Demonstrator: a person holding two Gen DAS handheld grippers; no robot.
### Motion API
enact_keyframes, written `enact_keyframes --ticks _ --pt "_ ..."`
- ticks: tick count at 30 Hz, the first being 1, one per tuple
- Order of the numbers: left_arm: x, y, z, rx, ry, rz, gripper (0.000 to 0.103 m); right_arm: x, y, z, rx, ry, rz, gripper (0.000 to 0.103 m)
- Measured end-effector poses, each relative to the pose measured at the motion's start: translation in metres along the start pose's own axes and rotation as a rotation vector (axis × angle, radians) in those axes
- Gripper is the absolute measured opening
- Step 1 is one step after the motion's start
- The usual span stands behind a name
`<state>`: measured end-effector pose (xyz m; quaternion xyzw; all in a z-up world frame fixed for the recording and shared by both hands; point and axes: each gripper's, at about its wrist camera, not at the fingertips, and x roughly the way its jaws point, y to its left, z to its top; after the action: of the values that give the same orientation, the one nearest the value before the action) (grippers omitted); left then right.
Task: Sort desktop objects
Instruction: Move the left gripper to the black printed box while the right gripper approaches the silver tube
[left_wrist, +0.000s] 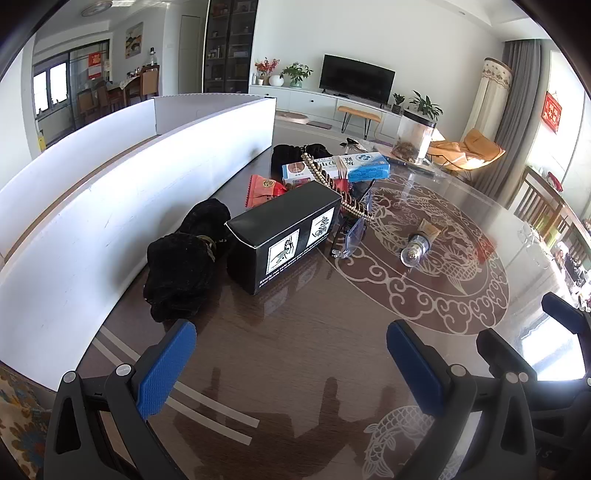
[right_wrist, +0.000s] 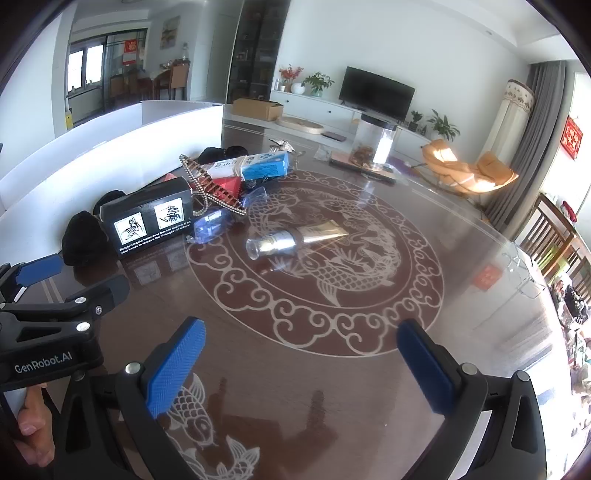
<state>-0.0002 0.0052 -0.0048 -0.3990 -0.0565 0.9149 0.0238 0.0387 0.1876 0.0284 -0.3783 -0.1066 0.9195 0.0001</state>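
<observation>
A pile of objects lies on the glossy brown table (left_wrist: 314, 350). A black box (left_wrist: 284, 236) (right_wrist: 147, 216) with white pictures sits beside black cloth bundles (left_wrist: 184, 273) (right_wrist: 83, 238). Behind it are a blue-and-white carton (left_wrist: 365, 166) (right_wrist: 264, 164), a red packet (left_wrist: 264, 188), a bead string (left_wrist: 332, 184) (right_wrist: 201, 184) and clear safety glasses (left_wrist: 351, 236) (right_wrist: 214, 225). A gold tube with a silver cap (left_wrist: 421, 243) (right_wrist: 291, 238) lies apart on the dragon pattern. My left gripper (left_wrist: 291, 358) (right_wrist: 70, 280) is open above bare table near the box. My right gripper (right_wrist: 303, 358) is open over bare table short of the tube.
A long white tray (left_wrist: 110, 206) (right_wrist: 110, 158) curves along the table's left side. A clear jar with a black lid (left_wrist: 413, 136) (right_wrist: 376, 142) stands at the far edge on a flat tablet. Chairs (left_wrist: 546, 206) stand at the right. A hand (right_wrist: 29, 424) holds the left gripper's handle.
</observation>
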Motion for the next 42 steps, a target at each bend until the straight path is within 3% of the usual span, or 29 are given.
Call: enact_keyframes --ticks 6,12,22,42 --pt "0.003 0.0 -0.001 0.009 0.012 0.015 0.103 0.002 -0.006 -0.003 0.016 0.001 -0.004 0.103" --pt "0.018 -0.005 -0.004 0.028 0.085 0.042 0.103 0.014 -0.016 -0.012 0.034 0.043 -0.016 0.103" --pt "0.017 -0.004 -0.005 0.024 0.085 0.041 0.103 0.025 -0.021 -0.021 0.066 0.081 -0.016 0.103" --pt "0.046 -0.012 -0.01 0.065 0.192 0.107 0.103 0.059 -0.022 -0.028 0.075 0.139 0.039 0.103"
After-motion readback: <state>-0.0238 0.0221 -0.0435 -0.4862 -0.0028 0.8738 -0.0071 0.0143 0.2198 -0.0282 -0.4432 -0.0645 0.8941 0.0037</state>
